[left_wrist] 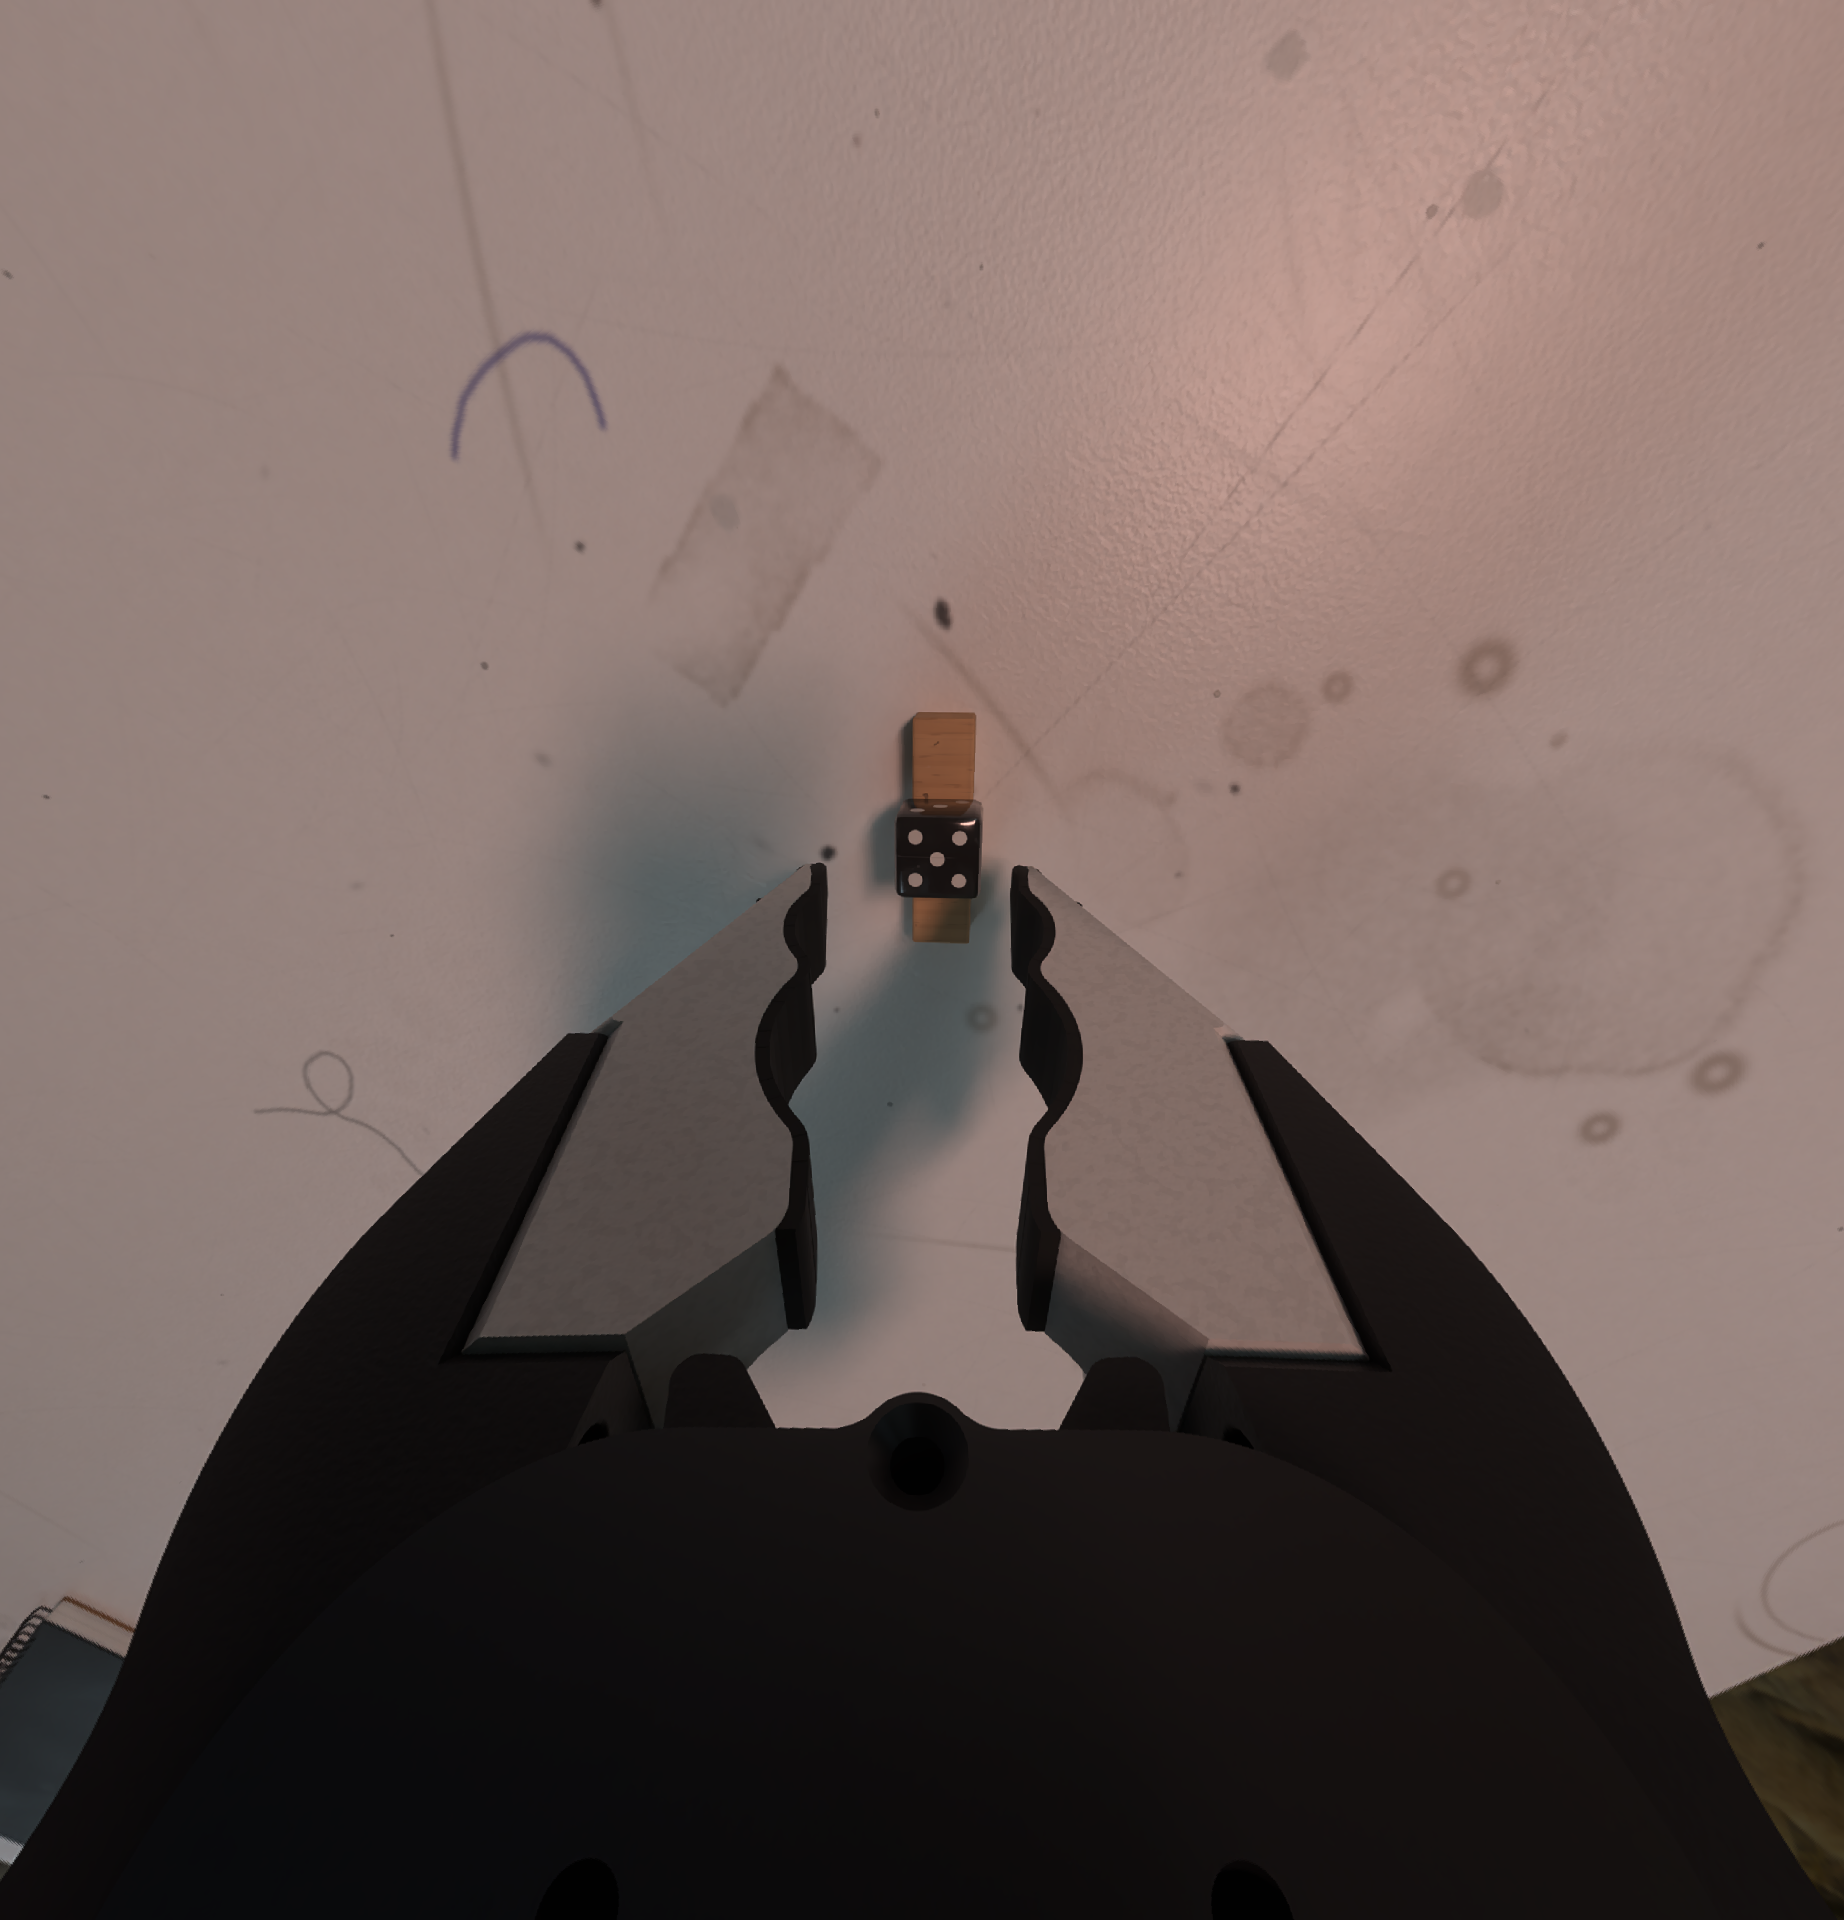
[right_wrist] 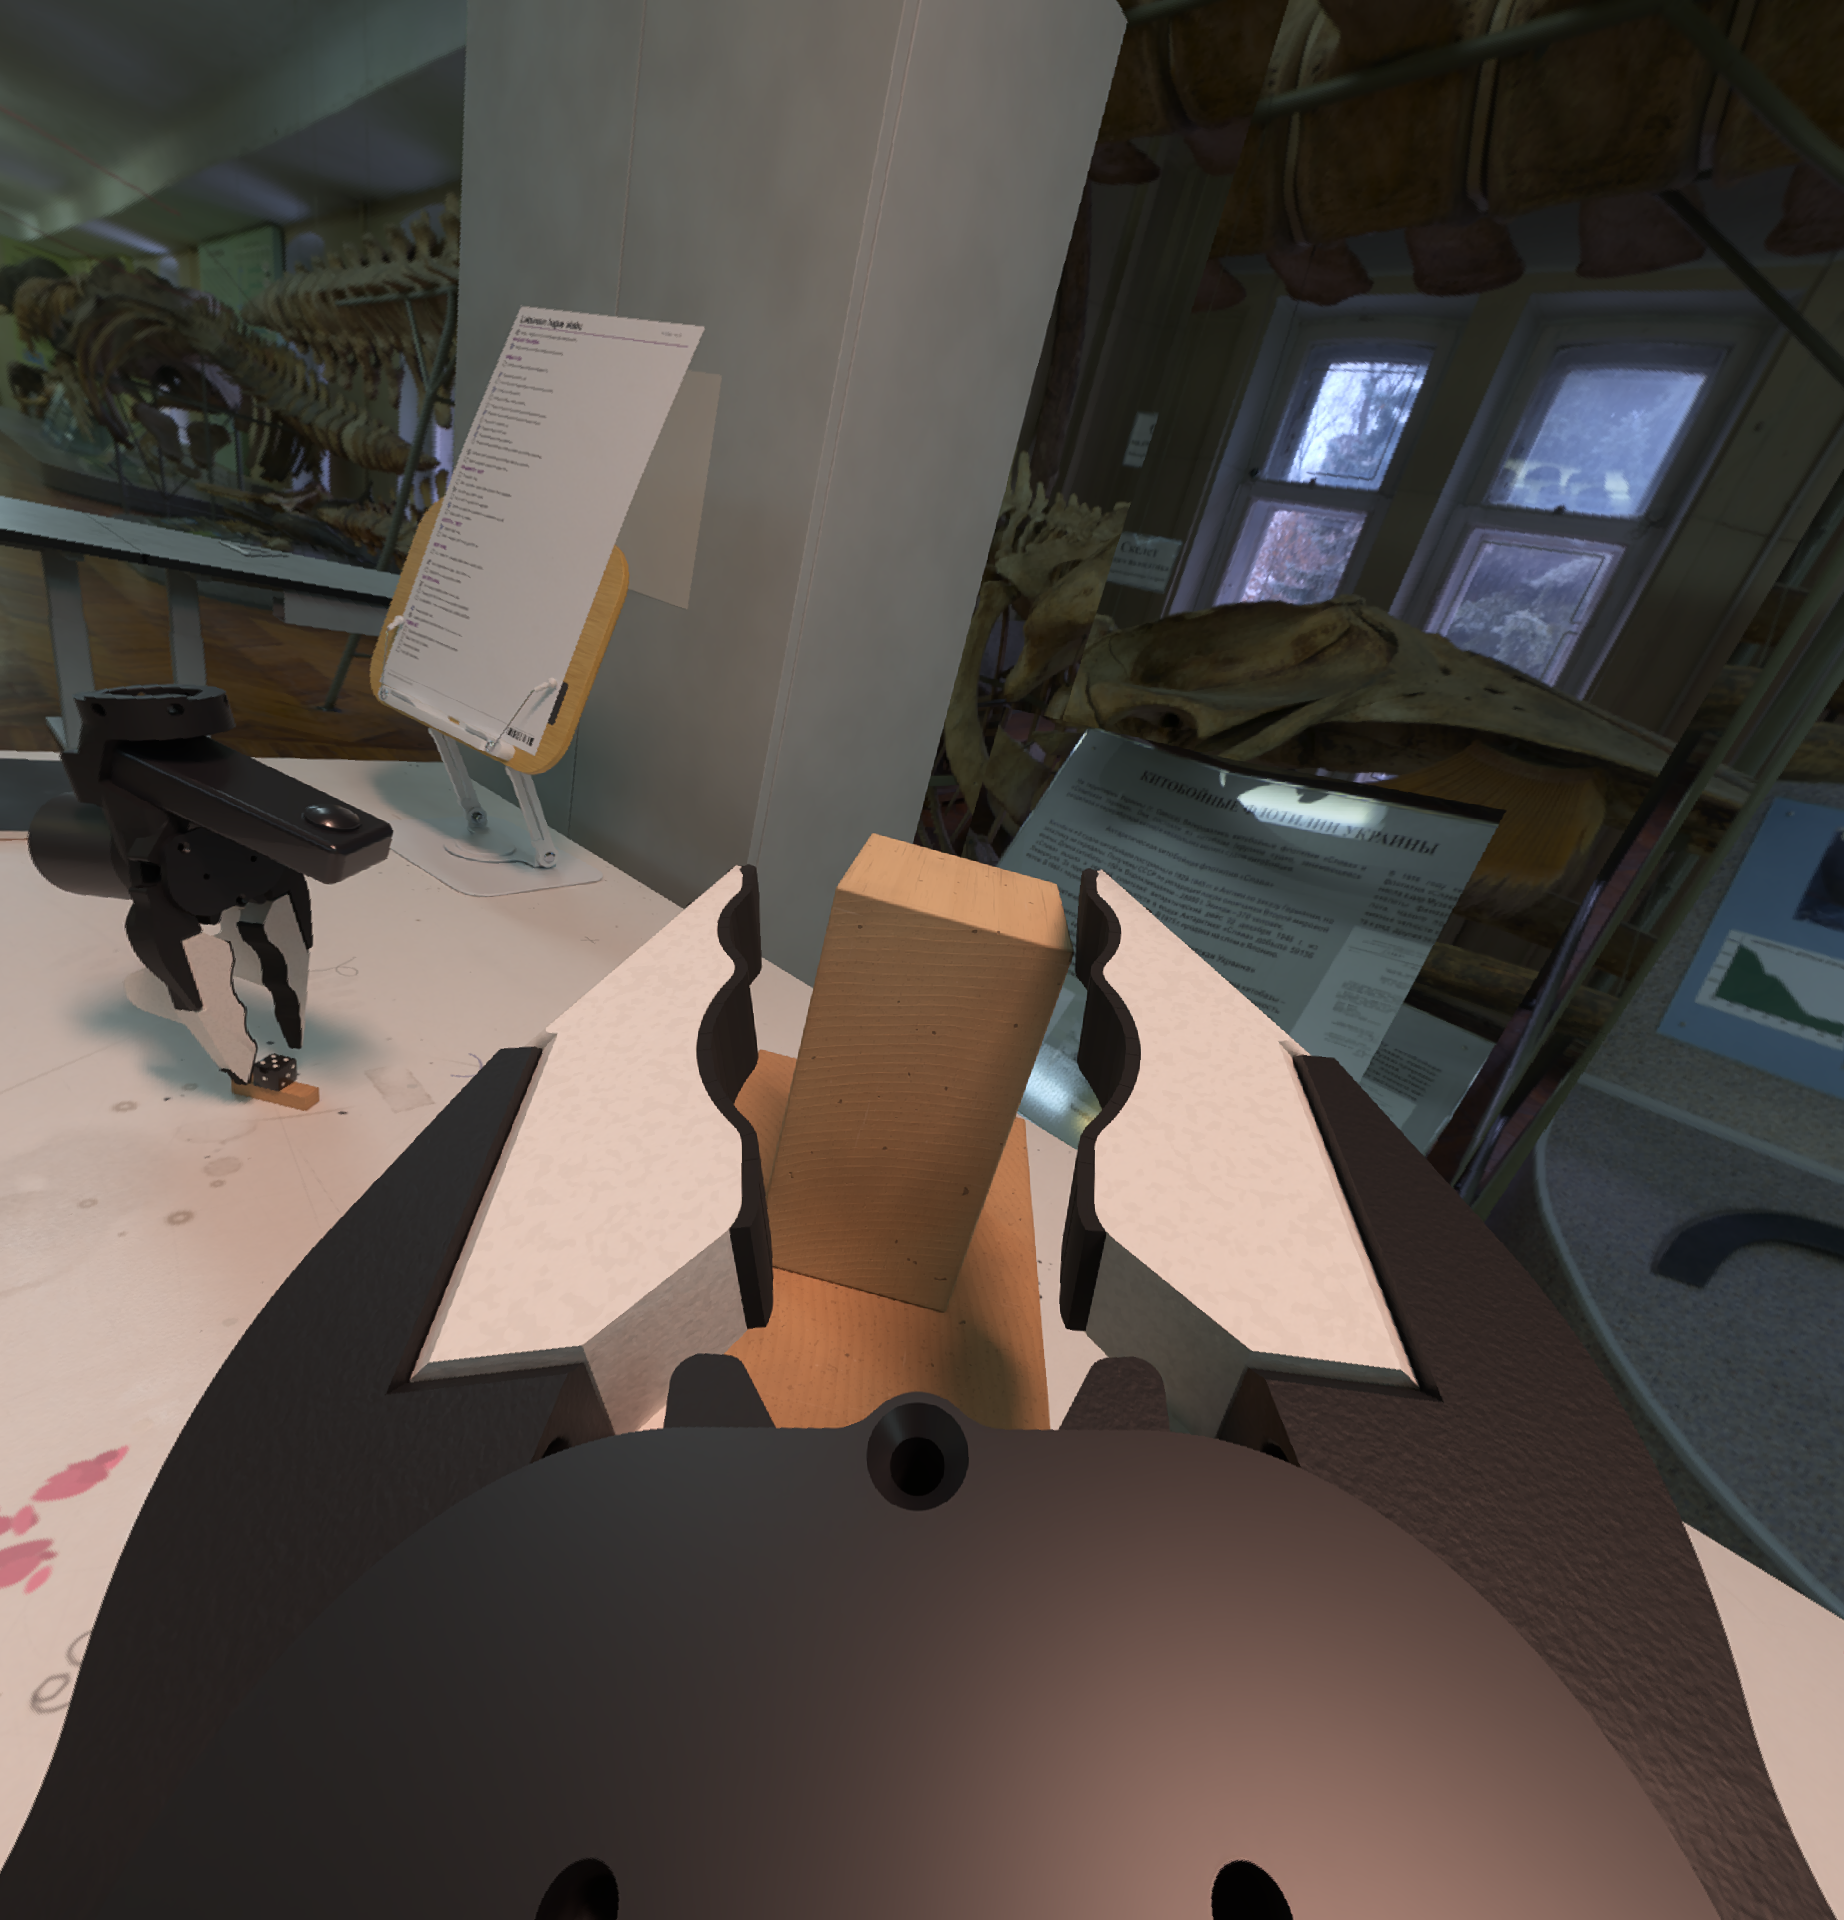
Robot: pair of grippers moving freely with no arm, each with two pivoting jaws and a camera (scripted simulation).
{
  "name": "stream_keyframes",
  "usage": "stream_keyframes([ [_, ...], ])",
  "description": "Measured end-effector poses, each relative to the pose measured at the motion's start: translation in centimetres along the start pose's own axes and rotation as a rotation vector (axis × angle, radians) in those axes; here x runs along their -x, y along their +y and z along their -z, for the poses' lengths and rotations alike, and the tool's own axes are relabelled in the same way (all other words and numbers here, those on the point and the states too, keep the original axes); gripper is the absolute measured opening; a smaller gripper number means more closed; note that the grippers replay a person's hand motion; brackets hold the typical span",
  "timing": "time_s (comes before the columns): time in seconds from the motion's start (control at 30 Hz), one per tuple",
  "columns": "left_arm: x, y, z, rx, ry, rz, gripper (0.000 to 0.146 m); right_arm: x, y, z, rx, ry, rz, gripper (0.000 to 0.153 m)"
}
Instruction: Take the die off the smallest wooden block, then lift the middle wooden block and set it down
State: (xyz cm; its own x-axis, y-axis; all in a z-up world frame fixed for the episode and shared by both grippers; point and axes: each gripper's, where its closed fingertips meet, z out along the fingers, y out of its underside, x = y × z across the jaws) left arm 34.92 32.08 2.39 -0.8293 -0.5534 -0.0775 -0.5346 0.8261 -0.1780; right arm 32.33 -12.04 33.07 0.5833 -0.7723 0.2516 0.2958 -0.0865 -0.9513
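Observation:
A black die (left_wrist: 937,854) with white dots sits on the smallest wooden block (left_wrist: 944,753), which lies flat on the white table (left_wrist: 1313,416). My left gripper (left_wrist: 918,878) is open, pointing down, its tips on either side of the die's near edge. In the right wrist view the left gripper (right_wrist: 261,1055) stands over the die (right_wrist: 275,1070) and small block (right_wrist: 292,1094). My right gripper (right_wrist: 918,878) is open around the upright middle wooden block (right_wrist: 918,1060), with small gaps on both sides. That block stands on a larger wooden block (right_wrist: 876,1361).
A document stand with a sheet of paper (right_wrist: 528,540) stands at the table's back, beside a white pillar (right_wrist: 793,416). A spiral notebook (left_wrist: 24,1704) lies at the table's near left. The table edge (right_wrist: 1043,1122) runs just beyond the wooden blocks.

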Motion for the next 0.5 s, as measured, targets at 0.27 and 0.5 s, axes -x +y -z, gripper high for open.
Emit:
stream_keyframes([
  [0.27,-0.3,0.2,-0.4,-0.007,0.085,0.029,0.016,0.0,-0.3,0.3,-0.001,0.002,0.009,0.061],
  [0.5,1.3,-2.2,4.6,-0.14,-0.072,0.037,0.016,-0.4,-0.2,0.5,0.019,0.023,0.023,0.061],
])
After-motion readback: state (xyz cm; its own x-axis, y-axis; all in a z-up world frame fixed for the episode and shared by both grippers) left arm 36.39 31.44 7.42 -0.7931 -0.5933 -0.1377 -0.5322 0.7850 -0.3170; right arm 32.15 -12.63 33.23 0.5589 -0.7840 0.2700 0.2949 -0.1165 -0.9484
